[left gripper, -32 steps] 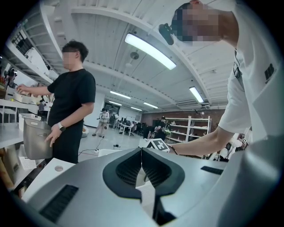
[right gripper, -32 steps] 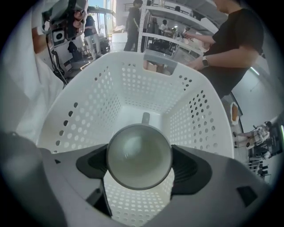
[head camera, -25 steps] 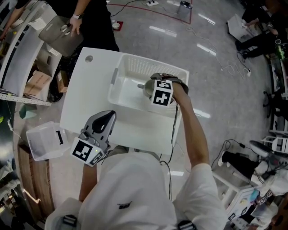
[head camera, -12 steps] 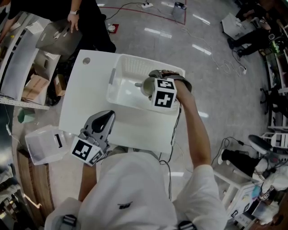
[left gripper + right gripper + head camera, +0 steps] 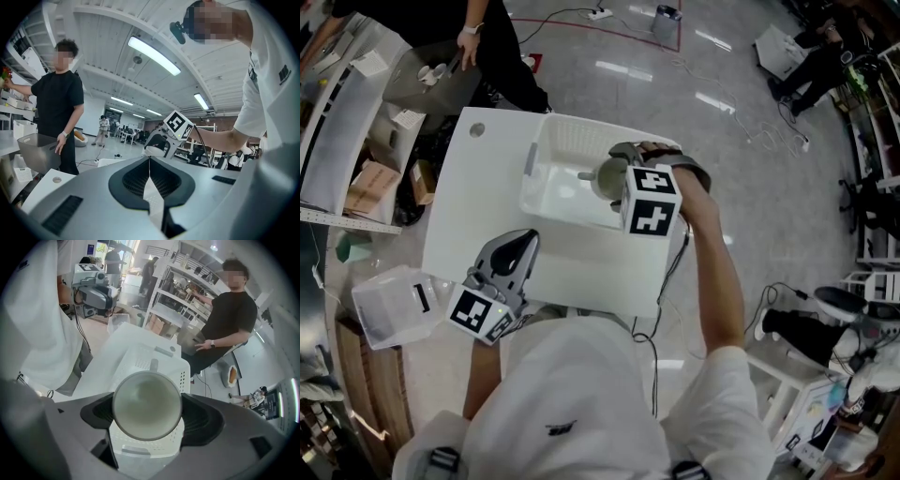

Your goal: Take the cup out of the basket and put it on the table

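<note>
Right tool [image 5: 614, 176], spread wide, clasps the cup [image 5: 146, 401] over the basket [image 5: 551, 150] on the white table [image 5: 469, 220]; left tool [image 5: 150, 180] closed, empty.

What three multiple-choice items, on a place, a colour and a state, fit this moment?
1. Where is the cup?
A. on the table
B. held by the right gripper, above the basket
C. on the floor

2. What colour is the basket?
A. white
B. black
C. red

3. How does the left gripper stand?
A. jaws wide apart
B. jaws closed on a spoon
C. jaws together, empty

1 B: its pads press the cup's sides, with the basket below.
2 A: it is white in the head view.
3 C: its pads meet with nothing between.
</note>
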Available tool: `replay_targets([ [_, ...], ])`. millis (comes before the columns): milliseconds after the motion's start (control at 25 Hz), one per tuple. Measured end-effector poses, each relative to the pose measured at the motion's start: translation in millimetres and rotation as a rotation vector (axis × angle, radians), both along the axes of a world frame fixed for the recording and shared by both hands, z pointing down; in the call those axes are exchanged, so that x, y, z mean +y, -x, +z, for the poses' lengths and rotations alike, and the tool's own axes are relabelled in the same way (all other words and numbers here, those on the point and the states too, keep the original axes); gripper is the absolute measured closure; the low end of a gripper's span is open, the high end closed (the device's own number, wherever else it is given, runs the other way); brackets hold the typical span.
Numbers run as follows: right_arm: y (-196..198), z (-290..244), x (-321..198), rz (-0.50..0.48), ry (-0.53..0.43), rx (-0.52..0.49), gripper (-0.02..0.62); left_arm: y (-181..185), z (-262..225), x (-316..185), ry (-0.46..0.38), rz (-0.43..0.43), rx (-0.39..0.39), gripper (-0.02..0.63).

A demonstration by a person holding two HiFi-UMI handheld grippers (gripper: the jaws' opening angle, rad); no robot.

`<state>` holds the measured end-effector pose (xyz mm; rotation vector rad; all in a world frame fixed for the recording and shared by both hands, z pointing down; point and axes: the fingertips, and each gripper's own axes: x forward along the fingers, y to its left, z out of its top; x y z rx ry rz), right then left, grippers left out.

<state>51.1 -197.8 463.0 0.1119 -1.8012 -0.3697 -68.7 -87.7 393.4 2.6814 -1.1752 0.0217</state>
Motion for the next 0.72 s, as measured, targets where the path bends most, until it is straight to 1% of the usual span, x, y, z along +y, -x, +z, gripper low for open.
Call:
replay_targets([
  [520,-12.0,-51.6,45.2,0.004,-0.043,-0.065,0.169,-9.9,-0.4,8.2,-0.007,0.025,-0.005,0.595],
  [720,-19.1,-54.9,57.9,0.012,-0.052,-0.066,0.169,-11.8,0.7,8.5,-0.008,0.034,-0.006,0.595],
])
